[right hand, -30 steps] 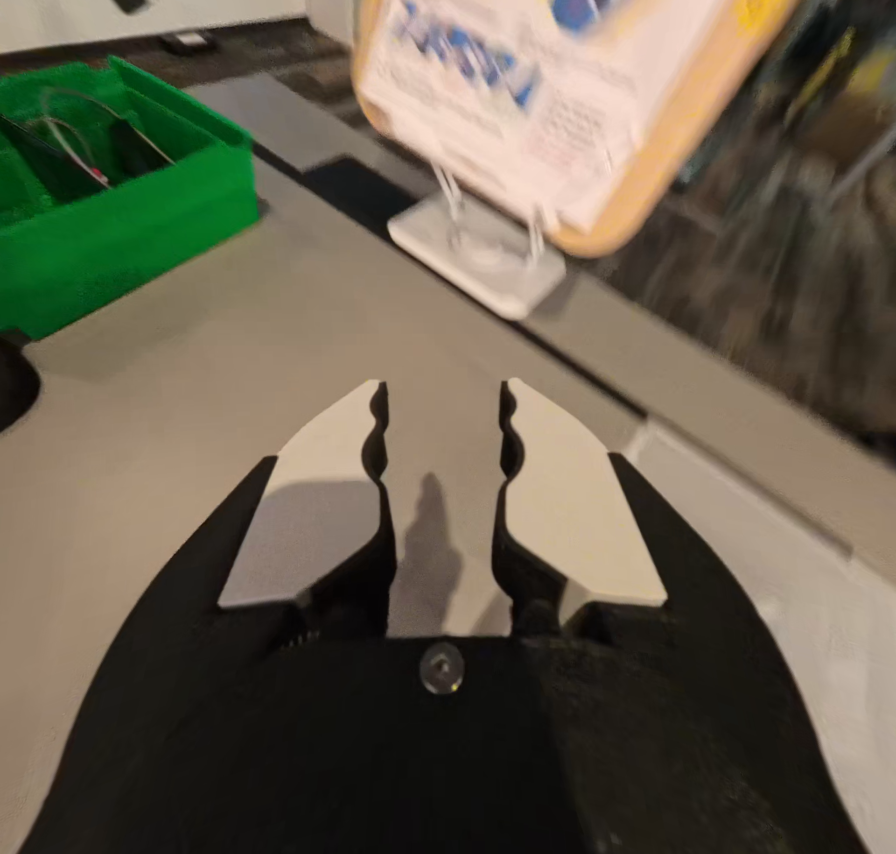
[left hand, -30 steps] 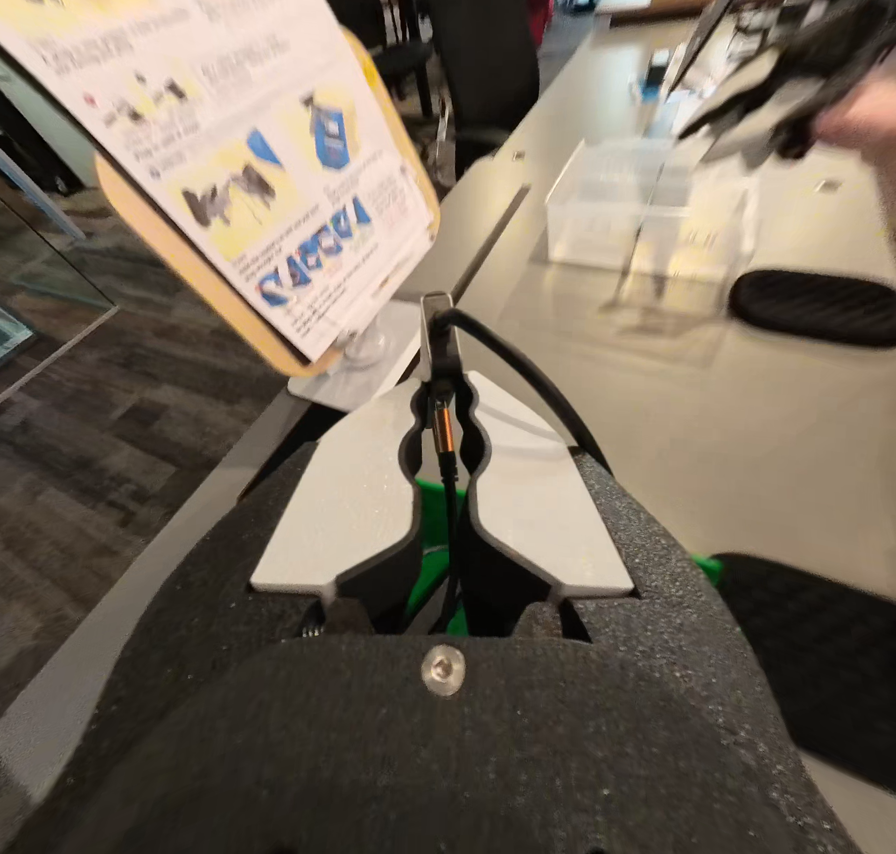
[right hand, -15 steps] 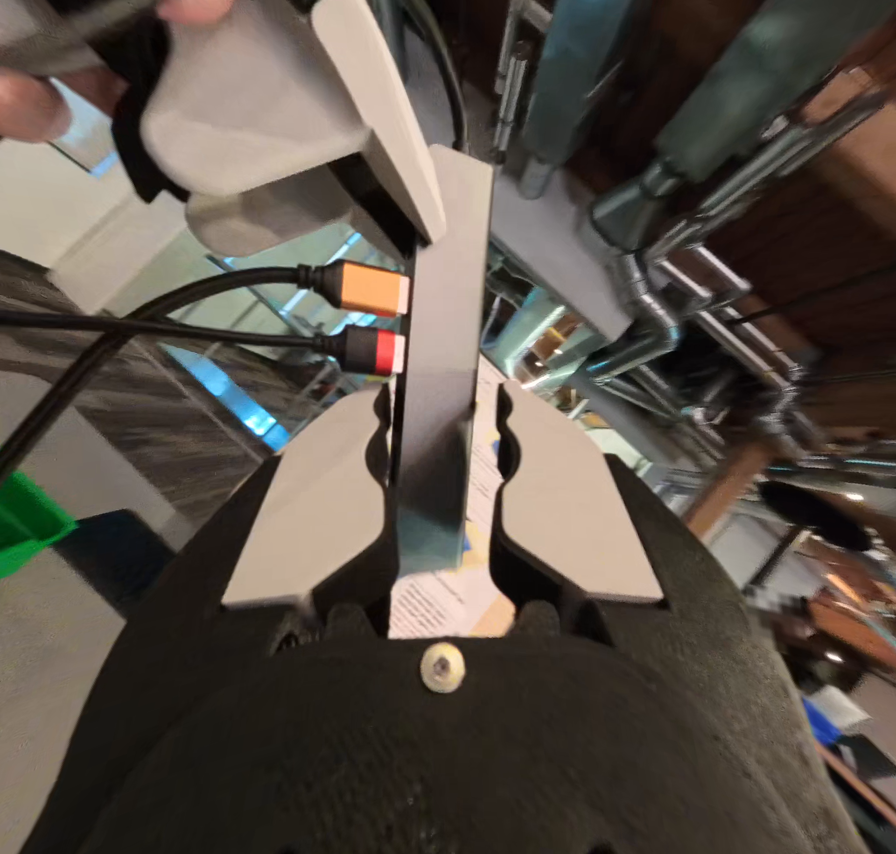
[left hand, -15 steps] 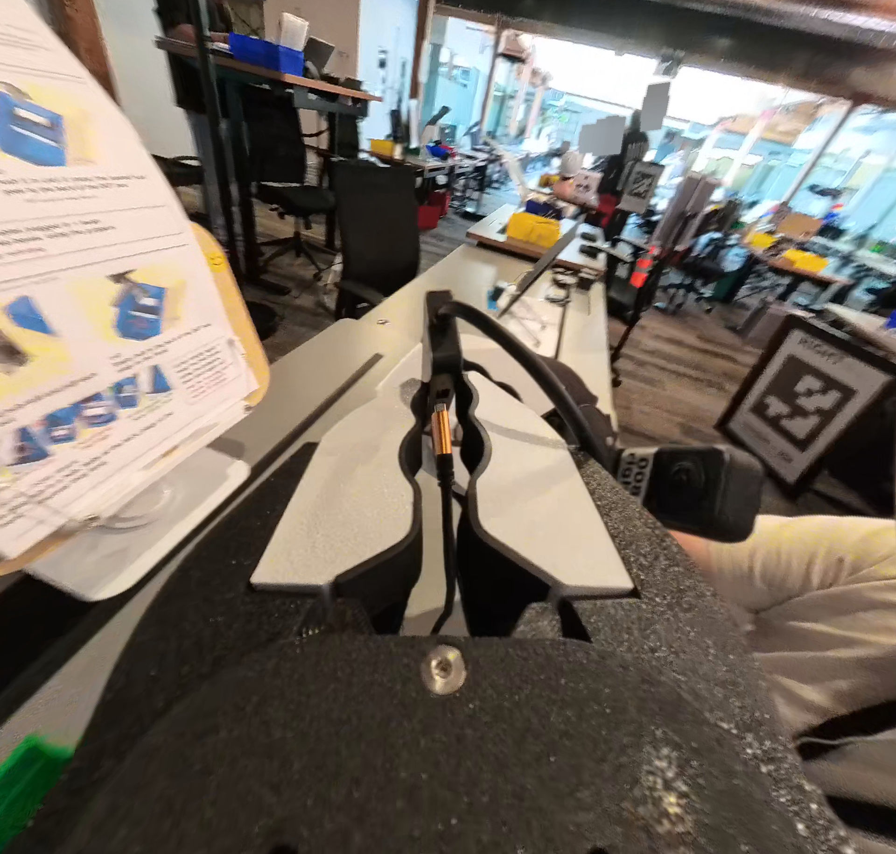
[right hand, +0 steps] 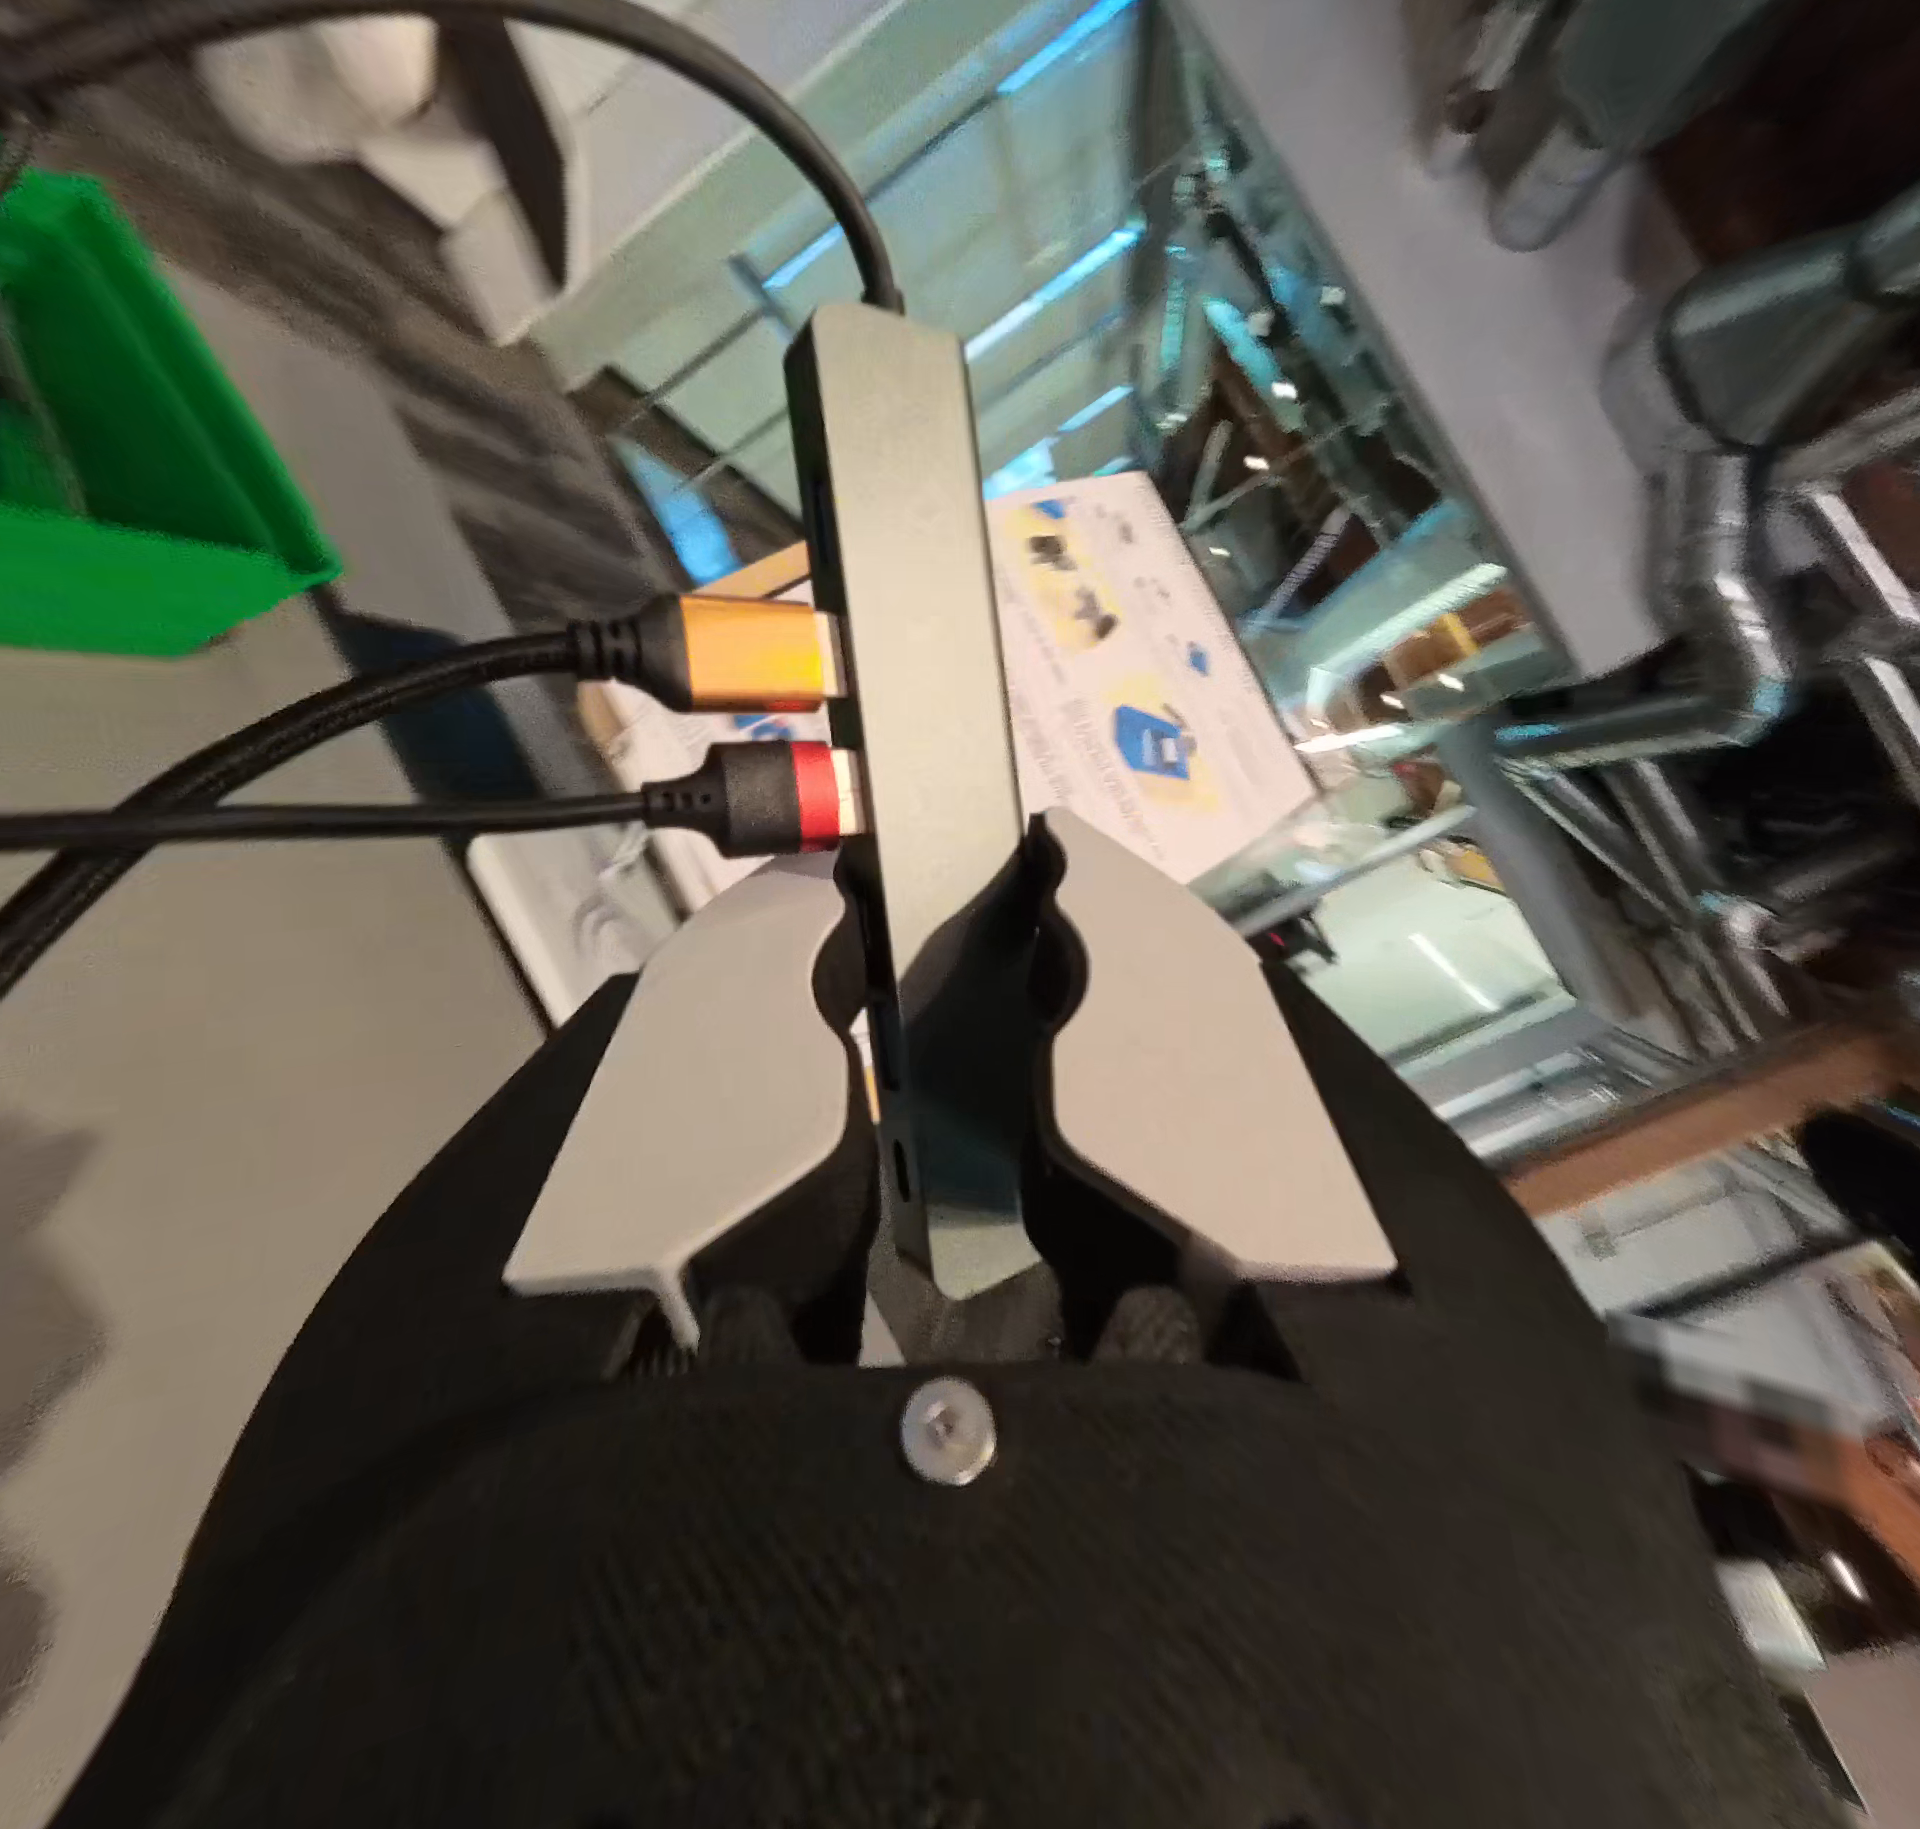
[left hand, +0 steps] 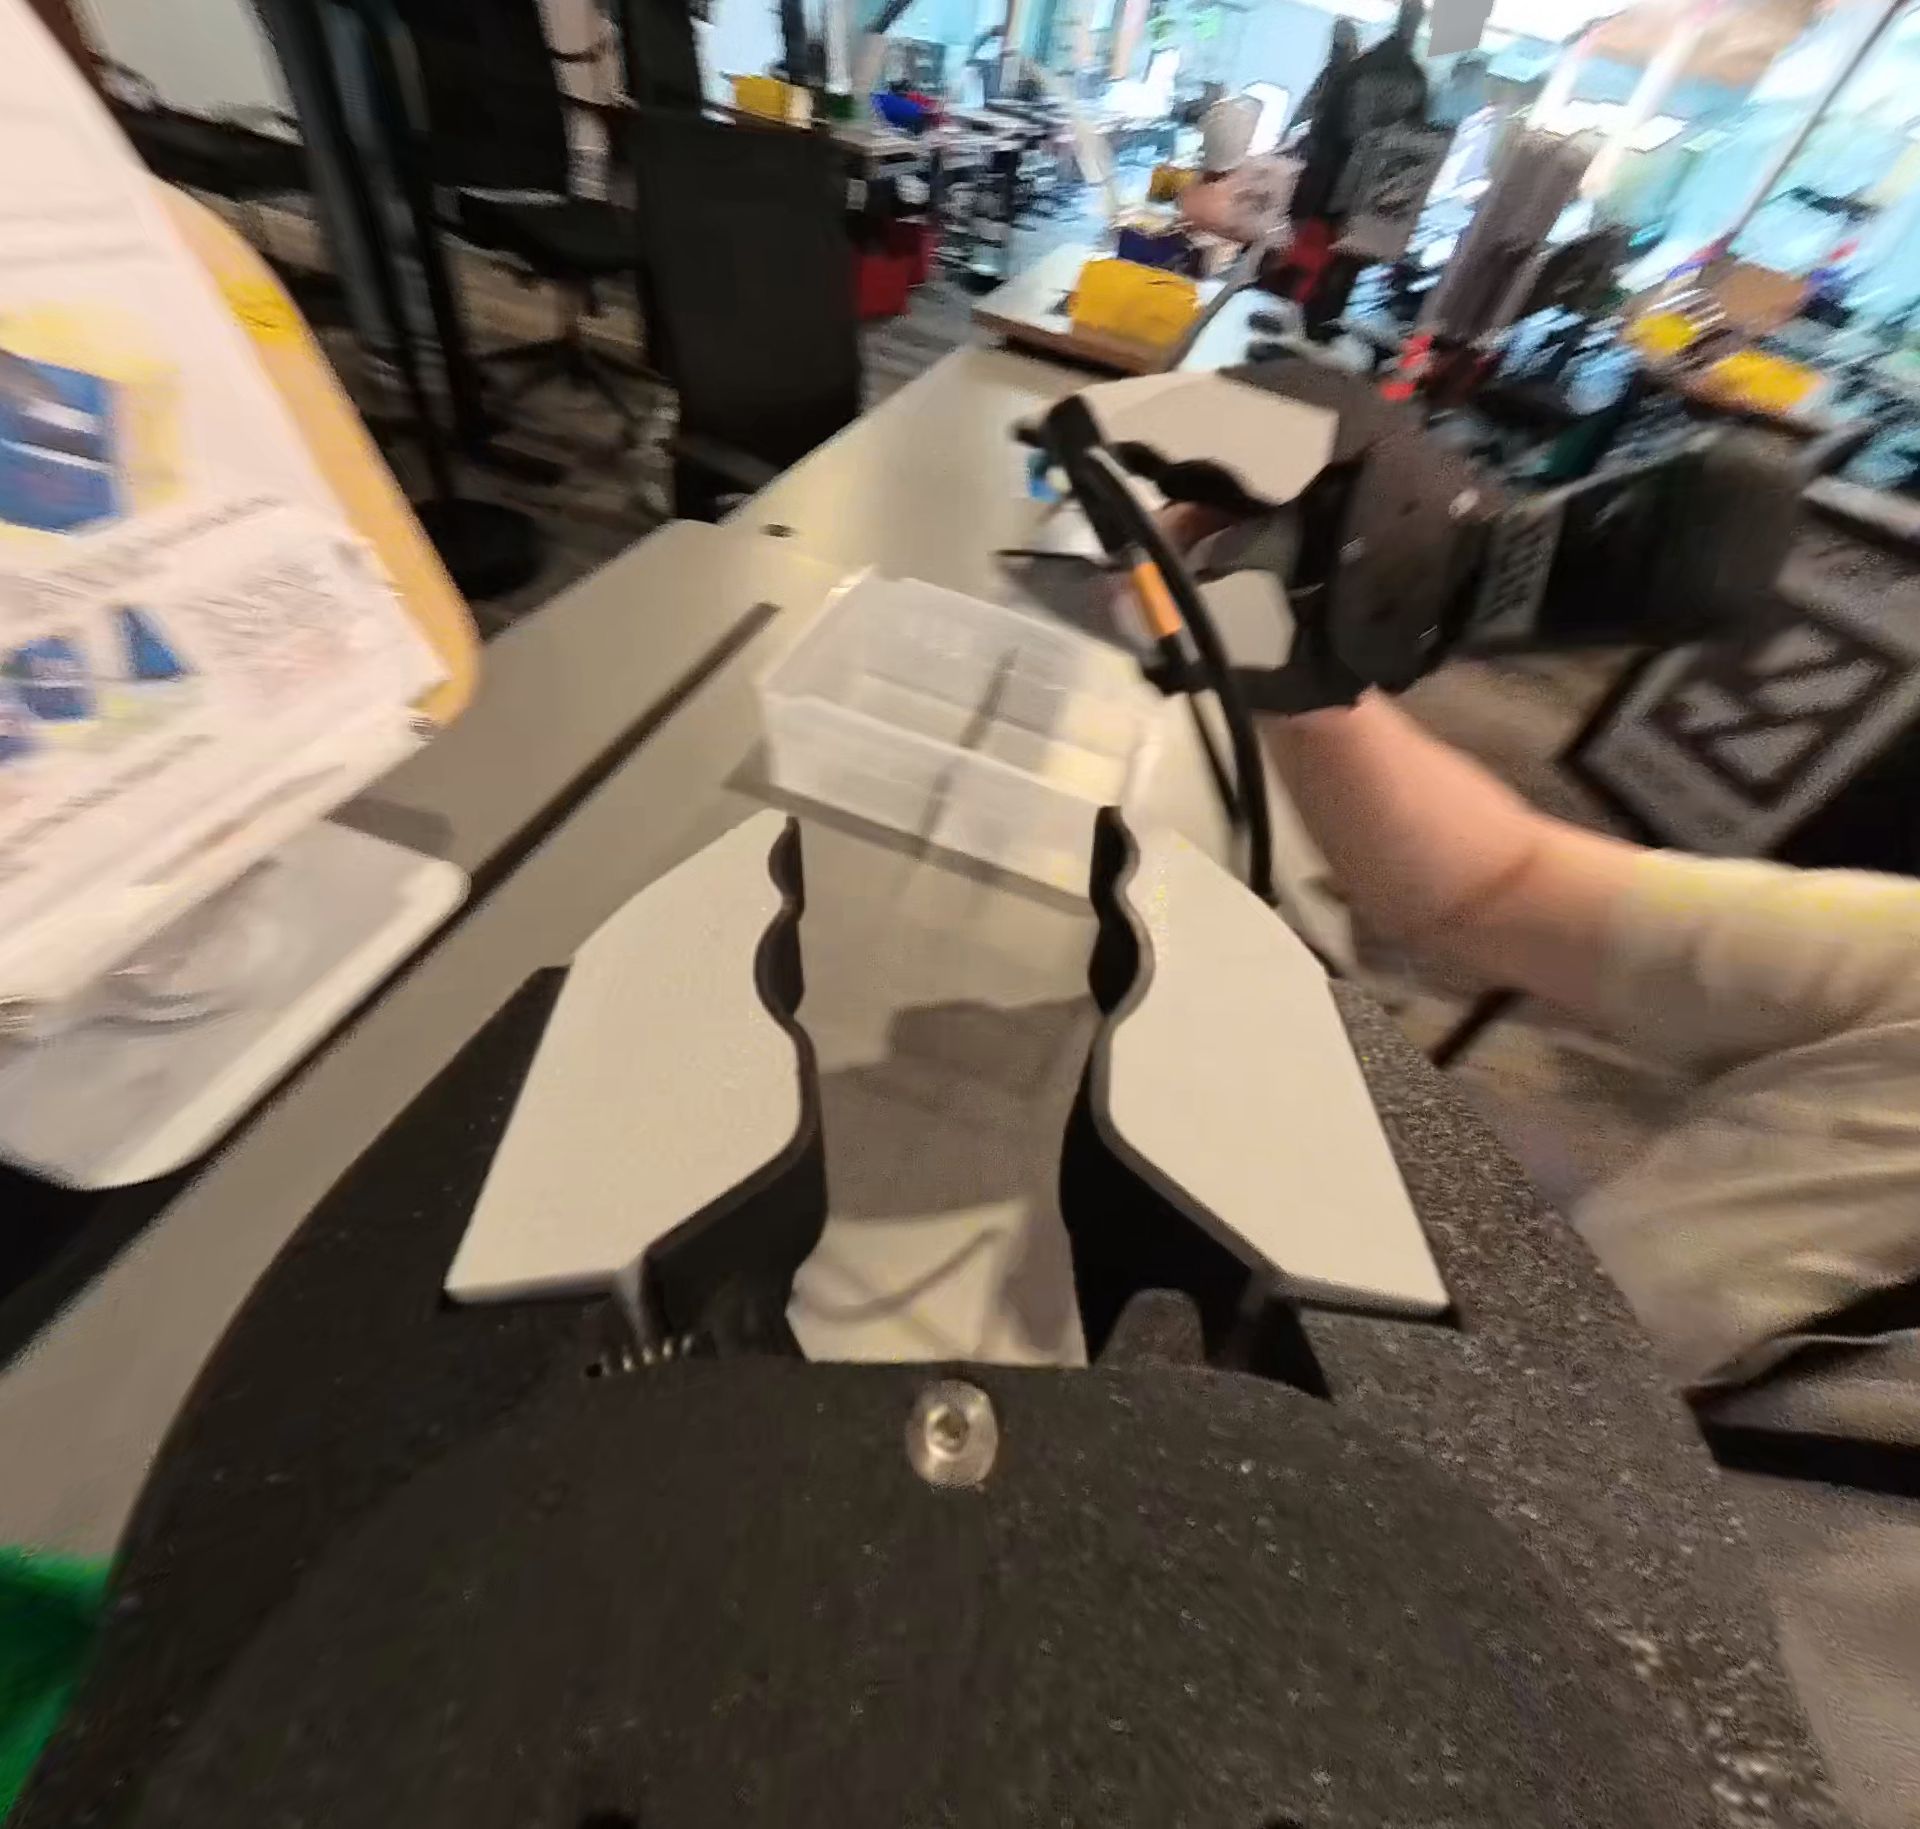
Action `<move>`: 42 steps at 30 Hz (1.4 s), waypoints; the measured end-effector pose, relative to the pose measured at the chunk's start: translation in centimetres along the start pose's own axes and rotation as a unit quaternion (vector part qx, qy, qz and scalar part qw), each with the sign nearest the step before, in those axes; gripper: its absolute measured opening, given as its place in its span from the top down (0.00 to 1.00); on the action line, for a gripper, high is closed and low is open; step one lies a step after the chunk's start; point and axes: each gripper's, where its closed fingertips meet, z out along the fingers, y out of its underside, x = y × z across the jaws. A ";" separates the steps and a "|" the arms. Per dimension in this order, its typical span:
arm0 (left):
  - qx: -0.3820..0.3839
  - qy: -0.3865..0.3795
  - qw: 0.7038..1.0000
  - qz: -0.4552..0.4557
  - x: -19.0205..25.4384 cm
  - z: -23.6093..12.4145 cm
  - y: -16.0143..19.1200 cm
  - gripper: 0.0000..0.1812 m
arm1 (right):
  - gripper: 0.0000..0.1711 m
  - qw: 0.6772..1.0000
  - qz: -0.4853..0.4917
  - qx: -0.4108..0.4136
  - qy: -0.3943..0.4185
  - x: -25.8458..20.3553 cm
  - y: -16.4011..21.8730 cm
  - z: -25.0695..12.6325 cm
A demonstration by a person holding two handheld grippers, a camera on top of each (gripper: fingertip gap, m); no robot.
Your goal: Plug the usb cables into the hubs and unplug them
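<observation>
Your USB hub (right hand: 914,657) is a slim, dark grey metal bar, held upright and tilted slightly, its lower end clamped between your right gripper's fingers (right hand: 717,1062). Its own black cable (right hand: 644,44) leaves the top end and arcs away to the left. Two braided black USB cables are seated in its left edge, one above the other: the upper has an orange plug (right hand: 753,652), the lower a red plug (right hand: 795,797). Further ports below them stand unoccupied.

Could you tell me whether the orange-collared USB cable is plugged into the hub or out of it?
Plugged in. The orange-collared plug sits seated in the side of the grey hub, just above the red-collared plug, while the right gripper holds the hub.
</observation>
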 end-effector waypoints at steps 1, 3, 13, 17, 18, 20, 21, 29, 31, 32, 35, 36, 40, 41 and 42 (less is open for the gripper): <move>0.009 -0.020 0.999 0.025 -0.4 -0.6 -0.7 0.70 | 0.83 0.999 -0.014 0.007 -0.045 -0.6 0.6 -0.6; 0.035 -0.015 0.996 0.077 1.0 -0.8 -3.1 0.67 | 0.83 0.997 -0.033 -0.015 -0.065 -0.3 2.4 -1.4; -0.101 -0.022 0.930 0.352 7.2 10.7 -2.0 0.57 | 0.83 0.989 -0.040 0.018 -0.144 -0.3 4.0 -4.6; -0.097 0.016 0.926 0.364 8.2 11.7 -1.7 0.67 | 0.83 0.989 -0.043 0.021 -0.141 0.3 4.8 -5.6; -0.099 0.011 0.925 0.366 8.1 11.8 -1.9 0.70 | 0.83 0.990 -0.046 0.017 -0.129 0.7 5.1 -5.7; -0.104 -0.016 0.922 0.372 7.6 12.1 -2.5 0.69 | 0.83 0.993 -0.052 0.006 -0.102 1.4 5.4 -5.8; -0.107 -0.024 0.920 0.376 7.5 12.3 -2.6 0.68 | 0.83 0.994 -0.052 0.007 -0.093 1.5 5.4 -5.8; -0.140 -0.045 0.905 0.398 7.1 13.4 -2.0 0.76 | 0.83 0.997 -0.032 0.009 -0.066 1.7 6.0 -5.8; -0.128 -0.053 0.906 0.399 7.2 13.0 -2.6 0.75 | 0.83 0.998 -0.033 0.005 -0.056 1.8 6.1 -5.7; -0.113 -0.049 0.913 0.389 7.5 12.5 -3.2 0.72 | 0.83 0.998 -0.030 0.006 -0.061 1.8 6.1 -5.8; -0.042 -0.034 0.940 0.337 7.7 9.6 -5.5 0.71 | 0.83 0.995 -0.013 0.026 -0.093 1.5 5.7 -6.5; -0.011 -0.045 0.946 0.322 7.1 8.4 -6.3 0.72 | 0.83 0.993 -0.006 0.040 -0.108 1.4 5.4 -6.9; 0.029 -0.058 0.953 0.297 4.8 6.8 -5.5 0.72 | 0.83 0.985 0.049 0.099 -0.136 1.8 3.6 -8.2; 0.011 -0.047 0.954 0.296 5.0 7.7 -4.2 0.68 | 0.83 0.982 0.062 0.109 -0.143 1.8 3.2 -8.3; -0.004 -0.031 0.954 0.300 5.6 8.7 -3.1 0.63 | 0.83 0.980 0.070 0.116 -0.146 1.8 2.7 -8.2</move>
